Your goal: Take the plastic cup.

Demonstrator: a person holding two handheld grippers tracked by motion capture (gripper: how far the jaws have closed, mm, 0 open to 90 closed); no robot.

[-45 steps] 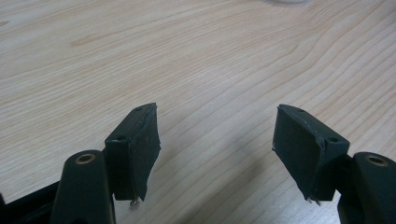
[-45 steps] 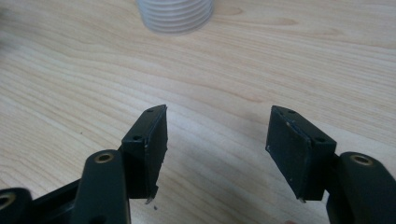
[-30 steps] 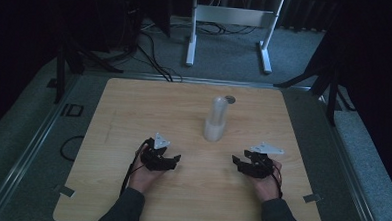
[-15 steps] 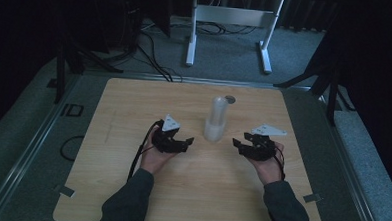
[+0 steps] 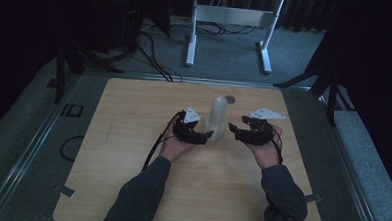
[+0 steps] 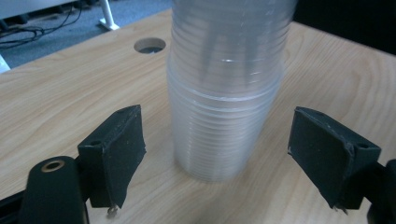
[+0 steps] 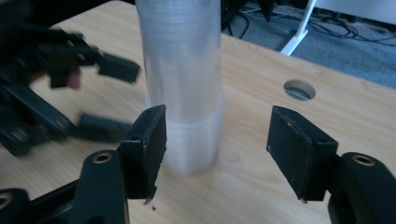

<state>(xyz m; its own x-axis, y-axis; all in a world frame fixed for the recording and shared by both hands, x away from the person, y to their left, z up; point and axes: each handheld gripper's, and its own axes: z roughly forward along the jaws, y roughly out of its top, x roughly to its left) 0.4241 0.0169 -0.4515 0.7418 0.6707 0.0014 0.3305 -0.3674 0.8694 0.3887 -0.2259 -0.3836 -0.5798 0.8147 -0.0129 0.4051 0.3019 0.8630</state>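
Observation:
A tall stack of clear plastic cups [image 5: 217,116] stands upside down near the middle of the wooden table [image 5: 130,187]. My left gripper [image 5: 203,136] sits just left of the stack's base, and its jaws have just been opening. In the left gripper view the stack [image 6: 224,93] rises beyond the left gripper [image 6: 224,156], clear of both pads. My right gripper [image 5: 234,129] is just right of the stack, its jaws also freshly opened. In the right gripper view the stack [image 7: 182,84] stands ahead of the right gripper [image 7: 224,151], untouched, with the left gripper [image 7: 107,95] blurred beyond it.
A round hole [image 5: 230,98] in the tabletop lies just behind the stack. A white metal stand [image 5: 228,22] and cables [image 5: 151,53] are on the floor past the table's far edge. Bare wood spreads to the left and right of the hands.
Both hands have moved forward and inward from the near part of the table to flank the cup stack. Both pairs of jaws have gone from shut to open.

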